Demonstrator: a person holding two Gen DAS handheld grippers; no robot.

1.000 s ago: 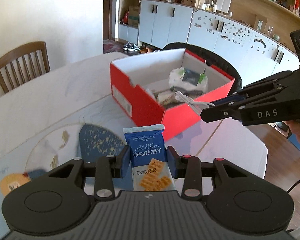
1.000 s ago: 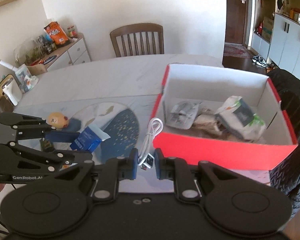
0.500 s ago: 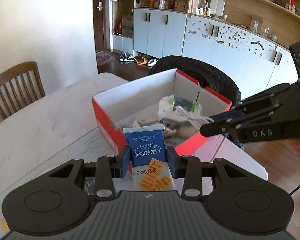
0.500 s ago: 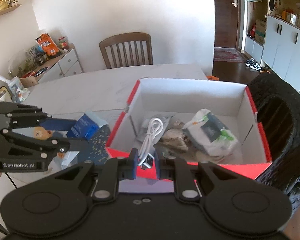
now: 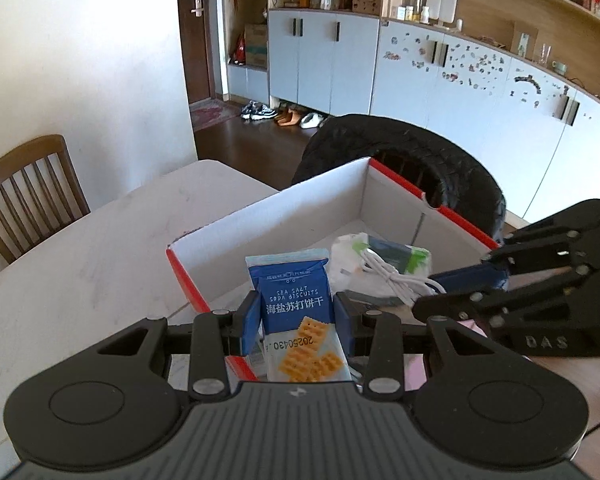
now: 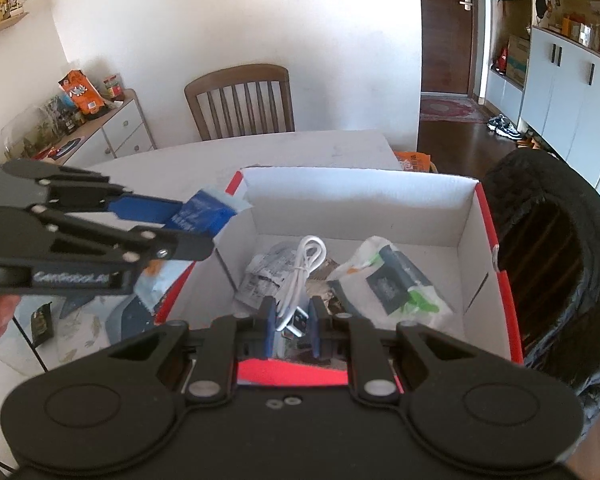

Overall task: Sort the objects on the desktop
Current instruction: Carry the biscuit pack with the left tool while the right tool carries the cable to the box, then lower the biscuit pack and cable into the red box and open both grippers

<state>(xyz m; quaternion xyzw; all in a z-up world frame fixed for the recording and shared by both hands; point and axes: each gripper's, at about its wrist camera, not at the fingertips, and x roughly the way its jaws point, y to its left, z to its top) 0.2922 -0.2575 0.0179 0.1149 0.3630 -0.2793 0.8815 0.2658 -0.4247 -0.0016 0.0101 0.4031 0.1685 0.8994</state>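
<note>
Red box (image 6: 500,280), partly filled, on table: left gripper (image 5: 296,312) clamps soda-biscuit packet (image 5: 296,308) and right gripper (image 6: 293,320) pinches coiled white USB cable (image 6: 300,272) above it, seemingly for dropping inside.

Both tools are matt black plastic with blue finger pads. The left tool (image 5: 296,316) has two round discs on its ribbed body, silver pivot screws on the linkage arms, and "GenRobot.AI" lettering on its side. The right tool (image 6: 294,322) bears "DAS" lettering and similar silver screws.
</note>
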